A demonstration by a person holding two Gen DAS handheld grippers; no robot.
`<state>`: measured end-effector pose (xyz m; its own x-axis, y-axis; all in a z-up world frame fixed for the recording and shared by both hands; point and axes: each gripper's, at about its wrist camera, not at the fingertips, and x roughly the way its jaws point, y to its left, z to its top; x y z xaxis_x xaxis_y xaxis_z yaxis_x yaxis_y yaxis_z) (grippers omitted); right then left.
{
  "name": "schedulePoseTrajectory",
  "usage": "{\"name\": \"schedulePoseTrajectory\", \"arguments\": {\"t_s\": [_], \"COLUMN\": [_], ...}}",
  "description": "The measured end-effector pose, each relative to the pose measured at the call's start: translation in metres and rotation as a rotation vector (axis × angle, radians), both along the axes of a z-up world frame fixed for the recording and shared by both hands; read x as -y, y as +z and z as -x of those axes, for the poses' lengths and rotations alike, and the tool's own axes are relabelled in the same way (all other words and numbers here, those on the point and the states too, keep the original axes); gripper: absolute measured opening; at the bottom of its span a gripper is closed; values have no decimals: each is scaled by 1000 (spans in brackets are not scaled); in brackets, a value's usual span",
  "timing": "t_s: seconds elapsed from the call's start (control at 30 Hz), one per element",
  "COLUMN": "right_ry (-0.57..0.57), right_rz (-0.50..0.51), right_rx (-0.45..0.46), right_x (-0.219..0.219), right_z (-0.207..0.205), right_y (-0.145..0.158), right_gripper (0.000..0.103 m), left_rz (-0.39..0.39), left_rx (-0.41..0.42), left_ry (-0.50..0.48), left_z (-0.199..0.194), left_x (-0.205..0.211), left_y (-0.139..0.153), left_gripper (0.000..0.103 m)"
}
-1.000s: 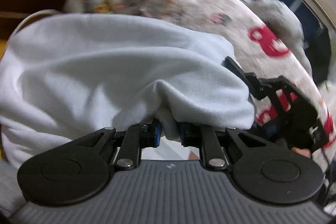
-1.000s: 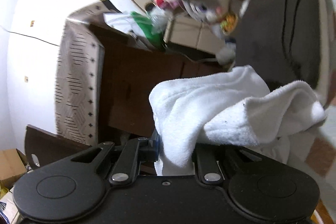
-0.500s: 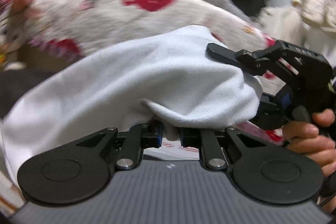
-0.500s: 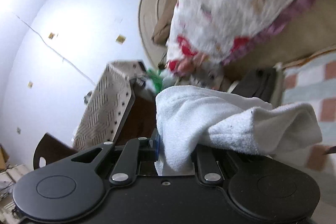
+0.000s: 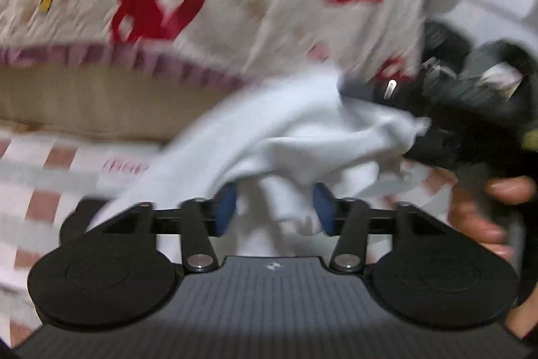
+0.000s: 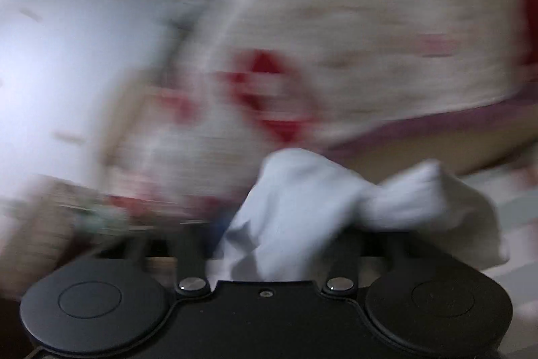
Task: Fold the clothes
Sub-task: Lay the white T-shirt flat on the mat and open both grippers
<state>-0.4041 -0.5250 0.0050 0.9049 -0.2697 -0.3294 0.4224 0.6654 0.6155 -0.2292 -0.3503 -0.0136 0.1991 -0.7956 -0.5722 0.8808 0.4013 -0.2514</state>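
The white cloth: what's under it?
Under the white cloth you can see a checked sheet with pink and white squares, running left and right of it. The part of the sheet straight below the cloth is covered, so anything lying there stays hidden.

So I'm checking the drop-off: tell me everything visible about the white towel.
The white towel looks like soft terry cloth, plain, crumpled and bunched rather than flat. It drapes between the left gripper and the right gripper, both opening, folds hanging between their jaws. Behind it hangs a red-patterned blanket. Motion blur hides the finer detail.
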Motion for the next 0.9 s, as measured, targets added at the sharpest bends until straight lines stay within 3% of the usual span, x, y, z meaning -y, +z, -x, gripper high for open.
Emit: {"name": "schedulePoseTrajectory", "arguments": {"t_s": [0.03, 0.13, 0.2, 0.23, 0.3, 0.37, 0.5, 0.6, 0.77, 0.83, 0.9], "right_ry": [-132, -309, -300, -294, -265, -229, -130, -61, 9, 13, 23], "right_rz": [-13, -232, -448, -555, -584, -506, -416, -459, -466, -462, -452], "right_rx": [-123, -434, -351, -307, -167, -135, -233, -255, -309, -335, -354], "right_x": [19, 73, 98, 110, 114, 110, 93, 84, 65, 63, 60], "right_z": [1, 8, 26, 34, 40, 32, 8, -3, -31, -37, -40], "right_y": [-35, -135, -166, -182, -172, -154, -150, -161, -163, -166, -168], "right_gripper": [71, 63, 63, 63, 63, 67, 69, 69, 69, 69, 69], "left_rz": [-37, -141, -177, -183, -210, -246, -339, -309, -342, -334, -305], "left_rx": [23, 108, 136, 124, 82, 38, -77, -186, -37, -46, -114], "left_ry": [19, 70, 112, 124, 155, 185, 217, 188, 146, 123, 81], "left_z": [0, -4, -6, -9, -18, -28, -49, -59, -43, -38, -34], "left_x": [0, -10, -21, -27, -32, -34, -38, -48, -48, -48, -48], "left_y": [-14, -54, -77, -88, -100, -111, -127, -131, -126, -127, -133], "left_gripper": [60, 66, 68, 76, 81, 81, 81, 78, 75, 75, 75]}}
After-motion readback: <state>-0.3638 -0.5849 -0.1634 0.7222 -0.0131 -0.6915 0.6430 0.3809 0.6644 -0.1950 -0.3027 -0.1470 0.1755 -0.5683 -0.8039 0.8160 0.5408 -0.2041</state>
